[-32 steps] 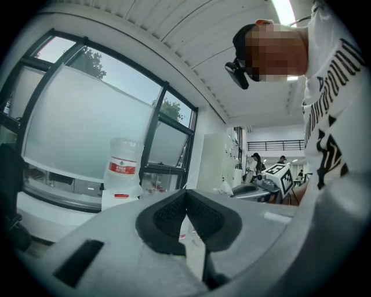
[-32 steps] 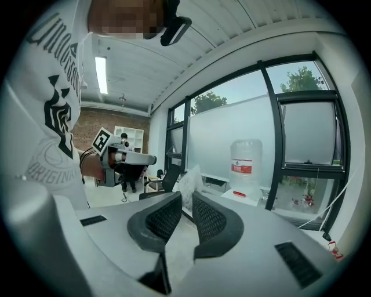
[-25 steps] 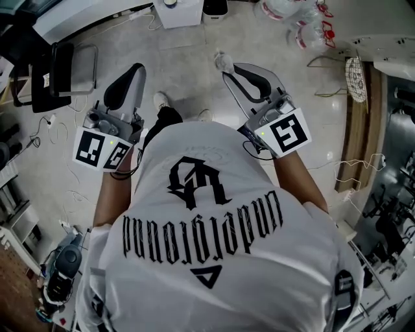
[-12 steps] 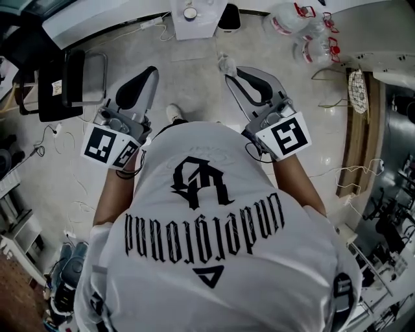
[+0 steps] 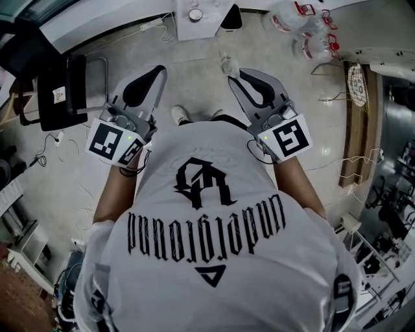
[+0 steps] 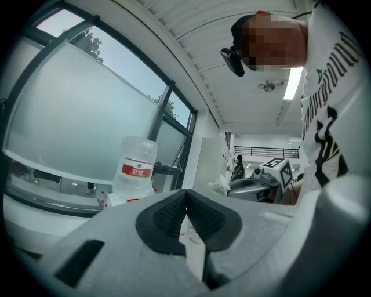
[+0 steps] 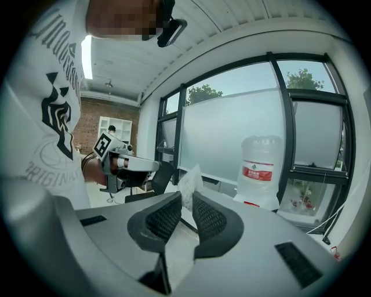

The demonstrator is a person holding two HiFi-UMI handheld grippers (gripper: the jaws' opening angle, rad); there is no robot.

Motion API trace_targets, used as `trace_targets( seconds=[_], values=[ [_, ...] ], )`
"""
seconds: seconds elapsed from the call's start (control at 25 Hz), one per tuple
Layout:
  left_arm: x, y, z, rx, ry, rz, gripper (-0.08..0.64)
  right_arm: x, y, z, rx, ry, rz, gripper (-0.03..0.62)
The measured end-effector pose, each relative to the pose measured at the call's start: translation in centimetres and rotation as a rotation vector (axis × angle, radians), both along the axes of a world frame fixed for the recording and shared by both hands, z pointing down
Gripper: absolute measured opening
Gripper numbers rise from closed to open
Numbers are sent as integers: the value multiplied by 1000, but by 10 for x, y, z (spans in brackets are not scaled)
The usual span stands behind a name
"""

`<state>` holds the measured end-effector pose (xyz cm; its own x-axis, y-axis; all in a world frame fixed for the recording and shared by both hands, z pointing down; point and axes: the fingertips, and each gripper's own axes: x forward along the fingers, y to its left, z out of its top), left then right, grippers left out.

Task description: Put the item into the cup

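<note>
head view downward, gripper views outward

Counting outward from the person (image 5: pixel 207 246).

Two grippers are showing: left gripper (image 5: pixel 160 69) and right gripper (image 5: pixel 233 76). Each is carrying one marker cube (image 5: pixel 288 137), making two cubes.

- One crumpled white item (image 5: pixel 225 63) is sitting at the right gripper's tip.
- Two clear water jugs (image 5: pixel 290 19) are lying ahead-right of the person.
- One black chair (image 5: pixel 57 87) is standing to the person's left.
- One cup (image 5: pixel 195 14) is resting on one white desk (image 5: pixel 185 29) straight ahead of the person.
</note>
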<state>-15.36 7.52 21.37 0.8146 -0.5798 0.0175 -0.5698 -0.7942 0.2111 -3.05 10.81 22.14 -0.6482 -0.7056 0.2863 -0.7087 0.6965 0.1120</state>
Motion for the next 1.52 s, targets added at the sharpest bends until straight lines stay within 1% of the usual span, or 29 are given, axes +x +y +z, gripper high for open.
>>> trace_targets(
  seconds=[0.32,0.52,0.68,0.84,1.0,1.2,1.4,1.52],
  values=[
    [-1,-7,3,-5,4,0,14,-2,-9,7,-25,3,-3,63],
    [-2,-11,4,-15,-17,-41,14,-1,-22,6,-25,-42,-23,63],
    [-3,-20,4,-16,-38,-69,14,2,-39,14,-44,-43,-40,63],
    [1,-36,6,-24,-51,-92,15,5,-56,15,-32,-53,-77,63],
    [23,-54,7,-23,-57,-96,14,24,-75,17,-32,-65,-94,63],
    [55,-84,10,-33,-62,-102,14,56,-107,23,-47,-31,-108,63],
    [90,-115,13,-41,-76,-107,15,91,-139,26,-65,-59,-104,63],
    [107,-132,19,-40,-91,-117,14,107,-155,32,-51,-42,-134,63]
  ],
)
